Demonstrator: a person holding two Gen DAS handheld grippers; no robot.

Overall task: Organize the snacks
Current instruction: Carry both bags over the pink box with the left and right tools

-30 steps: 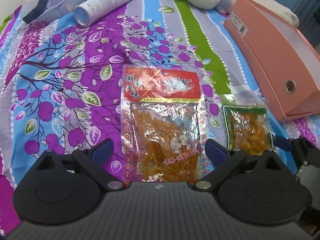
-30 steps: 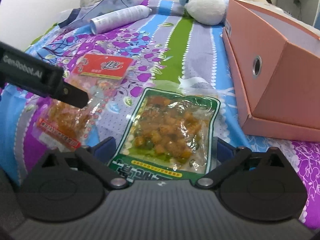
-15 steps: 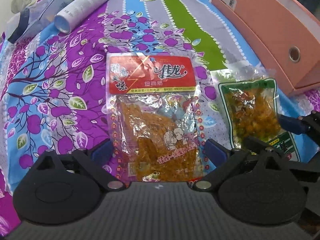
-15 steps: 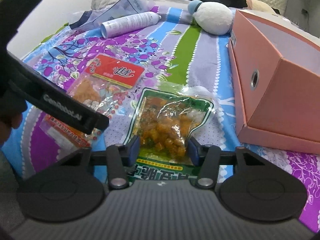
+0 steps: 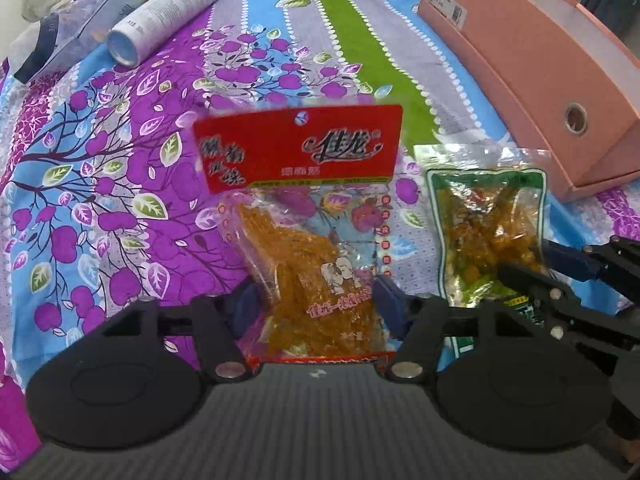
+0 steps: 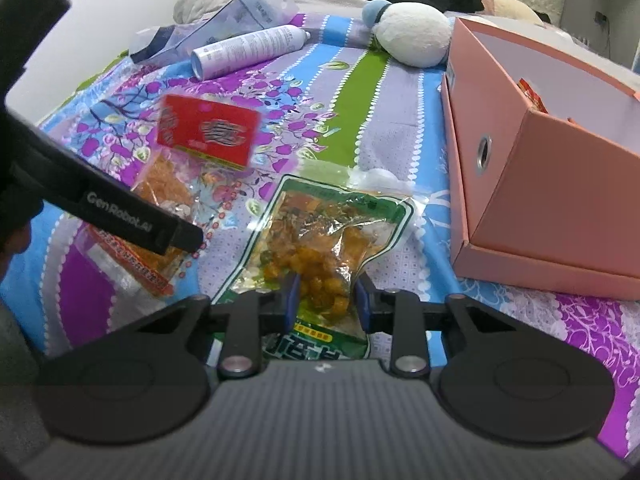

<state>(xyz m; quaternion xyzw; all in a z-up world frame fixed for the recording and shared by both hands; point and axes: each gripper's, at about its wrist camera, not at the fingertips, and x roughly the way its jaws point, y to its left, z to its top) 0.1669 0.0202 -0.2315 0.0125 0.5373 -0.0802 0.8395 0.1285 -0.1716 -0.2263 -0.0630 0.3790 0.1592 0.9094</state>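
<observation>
A red-topped snack packet (image 5: 304,152) of orange strips lies on the patterned bedsheet (image 5: 120,184). My left gripper (image 5: 316,304) has its jaws closing on the packet's lower half, and the blue pads squeeze its sides so the film bunches. Beside it is a green-edged snack packet (image 6: 332,224) of yellow chunks. My right gripper (image 6: 326,300) is also closing, its pads pinching that packet's lower part. In the left wrist view the right gripper (image 5: 536,260) comes in from the right edge. The red-topped packet (image 6: 208,132) shows in the right wrist view, half behind a left gripper finger (image 6: 160,228).
An open pink cardboard box (image 6: 560,200) stands to the right, with a red packet edge (image 6: 528,92) showing inside. At the far side lie a white spray can (image 5: 168,16), a plastic bag (image 6: 224,20) and a white plush toy (image 6: 412,36).
Both grippers went from wide open to pinching their packets, the right one first. The red-topped packet has crumpled and its top end has tilted up. The green packet has bunched.
</observation>
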